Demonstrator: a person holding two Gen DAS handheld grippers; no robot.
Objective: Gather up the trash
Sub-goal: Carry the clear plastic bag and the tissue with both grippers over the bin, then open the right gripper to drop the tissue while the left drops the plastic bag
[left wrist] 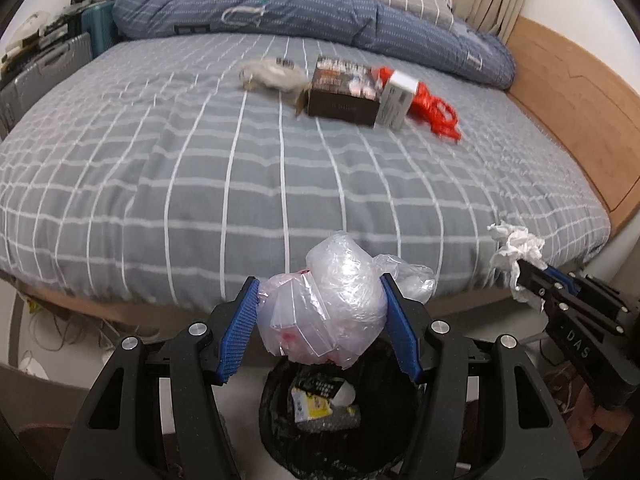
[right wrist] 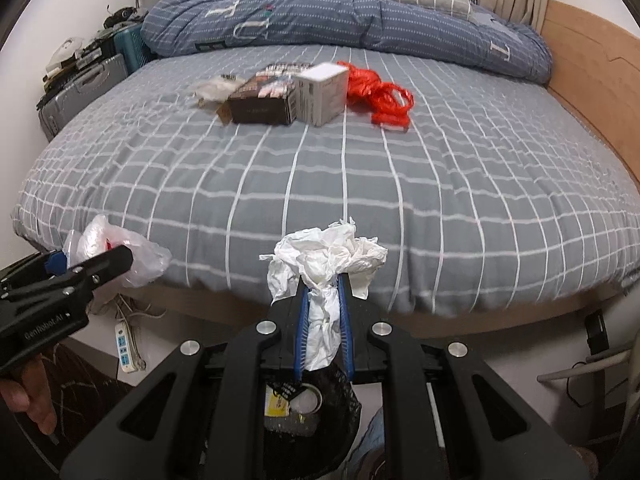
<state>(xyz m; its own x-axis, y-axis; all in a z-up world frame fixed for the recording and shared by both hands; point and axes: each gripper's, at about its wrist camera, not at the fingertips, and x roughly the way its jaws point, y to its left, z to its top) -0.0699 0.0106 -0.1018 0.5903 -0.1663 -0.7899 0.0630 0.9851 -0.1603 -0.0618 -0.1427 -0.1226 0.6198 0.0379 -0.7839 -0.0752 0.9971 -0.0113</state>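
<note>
Step in hand: carrying 2 pieces of trash to the bin, by my reading.

Left gripper point(left wrist: 320, 320): jaws part-way apart, pads pressed on both sides of a crumpled clear plastic bag point(left wrist: 328, 304). The bag hangs just above the black trash bin point(left wrist: 280, 440), which sits at 6 o'clock in the left wrist view and already holds some wrappers.

Right gripper point(right wrist: 324, 320): jaws closed tight on a wad of white tissue point(right wrist: 326, 256); the bin mouth shows at 6 o'clock just under its fingertips.

Still on the bed point(right wrist: 320, 184), around 12 o'clock: a pale wrapper point(right wrist: 214, 90), a dark box point(right wrist: 264, 98), a white box point(right wrist: 324, 92) touching it, a red plastic bag point(right wrist: 376, 96).

Next move, as judged: centre each load over the bin mouth, then open the jaws. Plastic may cling to the pads. Then 4 items remain.
</note>
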